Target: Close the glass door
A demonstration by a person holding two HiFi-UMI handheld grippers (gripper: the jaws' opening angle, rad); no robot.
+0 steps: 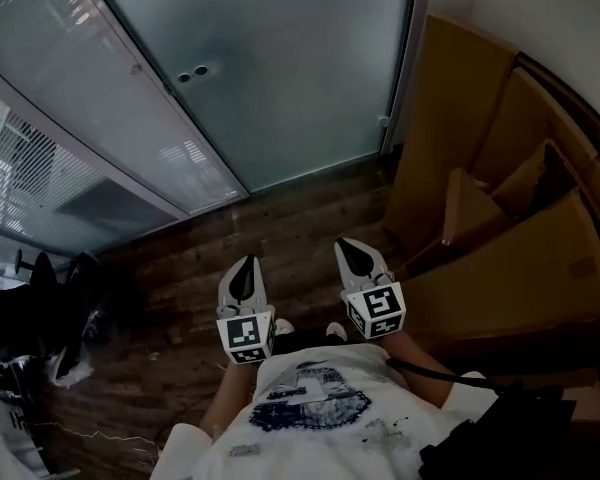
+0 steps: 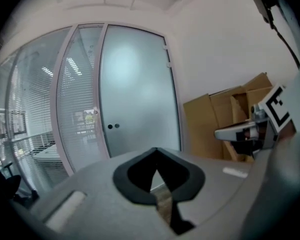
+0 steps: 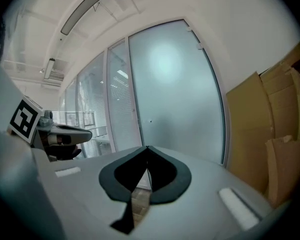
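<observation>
The frosted glass door (image 1: 280, 68) stands across the top of the head view, in line with its frame, with two small round holes (image 1: 192, 73) near its left edge. It also fills the middle of the left gripper view (image 2: 140, 94) and the right gripper view (image 3: 175, 94). My left gripper (image 1: 245, 265) and right gripper (image 1: 352, 248) hover side by side over the wooden floor, well short of the door, pointing toward it. Both are shut with nothing held. Each shows in the other's view: the right gripper (image 2: 235, 132) and the left gripper (image 3: 65, 131).
Large folded cardboard boxes (image 1: 500, 218) lean against the wall right of the door. A fixed glass wall with blinds behind it (image 1: 40, 158) runs off to the left. A dark office chair (image 1: 30, 308) stands at the lower left on the wooden floor (image 1: 280, 228).
</observation>
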